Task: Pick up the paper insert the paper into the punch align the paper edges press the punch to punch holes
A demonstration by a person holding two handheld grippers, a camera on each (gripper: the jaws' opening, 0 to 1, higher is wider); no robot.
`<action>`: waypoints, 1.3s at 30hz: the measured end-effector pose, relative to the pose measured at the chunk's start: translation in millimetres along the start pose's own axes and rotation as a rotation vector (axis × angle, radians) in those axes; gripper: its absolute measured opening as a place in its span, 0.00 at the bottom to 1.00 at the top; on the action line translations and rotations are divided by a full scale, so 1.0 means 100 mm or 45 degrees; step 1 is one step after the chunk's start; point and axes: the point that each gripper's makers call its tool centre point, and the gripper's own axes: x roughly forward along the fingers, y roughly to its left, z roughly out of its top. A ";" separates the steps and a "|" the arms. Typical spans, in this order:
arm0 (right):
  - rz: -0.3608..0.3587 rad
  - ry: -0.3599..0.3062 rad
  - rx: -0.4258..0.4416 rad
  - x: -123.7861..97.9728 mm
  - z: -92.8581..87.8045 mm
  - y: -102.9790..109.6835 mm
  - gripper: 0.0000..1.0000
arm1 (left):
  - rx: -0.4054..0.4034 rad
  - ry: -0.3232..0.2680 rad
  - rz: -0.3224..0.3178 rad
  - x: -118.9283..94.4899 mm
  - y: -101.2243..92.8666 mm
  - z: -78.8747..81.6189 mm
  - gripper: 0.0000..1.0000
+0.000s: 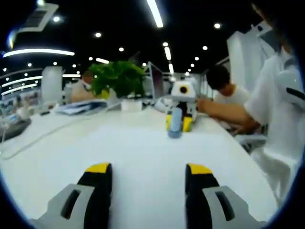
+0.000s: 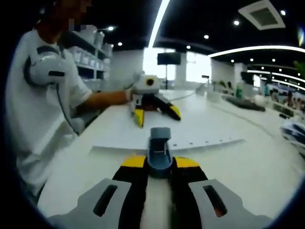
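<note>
A white paper sheet (image 2: 190, 130) lies flat on the white table (image 2: 248, 167). A row of small dark dots runs along its near edge. In the right gripper view a blue-grey punch (image 2: 159, 149) sits at that edge, and my right gripper (image 2: 161, 162) is shut on it. Beyond the sheet, my left gripper (image 2: 157, 116) hovers low with its jaws spread, held by a person's hand. In the left gripper view my left gripper (image 1: 148, 168) is open over the table with nothing between its jaws. Across from it, the right gripper (image 1: 177, 125) holds the punch (image 1: 175, 121).
A person in a white shirt (image 2: 43, 109) stands at the table's side. A potted green plant (image 1: 119, 81), papers and a cable (image 1: 43, 138) sit at the far end of the table. Another seated person (image 1: 224, 90) is behind.
</note>
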 end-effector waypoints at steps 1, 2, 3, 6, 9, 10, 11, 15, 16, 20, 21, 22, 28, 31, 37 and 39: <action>0.000 0.000 0.000 0.00 0.00 0.00 0.23 | 0.000 0.000 0.000 0.00 0.00 0.00 0.62; 0.006 -0.002 0.002 0.01 0.00 0.01 0.23 | 0.000 0.000 0.000 0.00 0.00 0.00 0.62; 0.012 -0.003 0.004 0.02 0.01 0.03 0.23 | 0.000 0.000 0.000 0.00 0.00 0.00 0.62; 0.014 -0.005 0.001 0.03 0.01 0.03 0.23 | 0.000 0.000 0.000 0.00 0.00 0.00 0.62; 0.008 -0.004 -0.004 0.02 0.01 0.02 0.23 | 0.000 0.000 0.001 0.00 0.00 0.00 0.62; 0.008 -0.004 -0.005 0.02 0.01 0.01 0.23 | 0.000 0.000 0.001 0.00 0.00 0.00 0.62; 0.008 -0.006 -0.007 0.01 0.00 -0.01 0.23 | 0.000 0.000 0.001 0.00 0.00 0.00 0.62; 0.011 -0.004 -0.003 0.02 0.01 -0.04 0.23 | 0.000 -0.001 0.001 0.00 0.00 0.00 0.62; 0.014 -0.003 -0.007 0.02 0.01 -0.04 0.23 | 0.000 -0.001 0.001 0.00 0.00 0.00 0.62; 0.018 -0.003 -0.011 0.03 0.01 -0.06 0.23 | 0.000 -0.002 0.000 0.00 0.00 0.00 0.62; 0.022 -0.003 -0.012 0.03 0.01 -0.06 0.23 | 0.001 -0.003 -0.002 0.00 0.00 0.00 0.62; 0.024 -0.003 -0.012 0.04 0.01 -0.06 0.23 | 0.001 -0.003 -0.002 0.00 0.00 0.00 0.62; 0.029 -0.002 -0.015 0.04 0.01 -0.06 0.23 | 0.002 -0.006 -0.004 0.00 0.00 0.00 0.62; 0.025 -0.001 -0.005 0.04 0.01 -0.07 0.24 | 0.003 -0.007 -0.005 0.00 0.00 0.01 0.62; 0.004 0.010 0.007 0.02 0.00 -0.07 0.31 | 0.008 -0.013 -0.024 0.00 -0.03 0.01 0.60; -0.007 0.012 0.010 0.00 0.00 -0.06 0.32 | 0.013 -0.011 -0.025 0.00 -0.03 0.01 0.60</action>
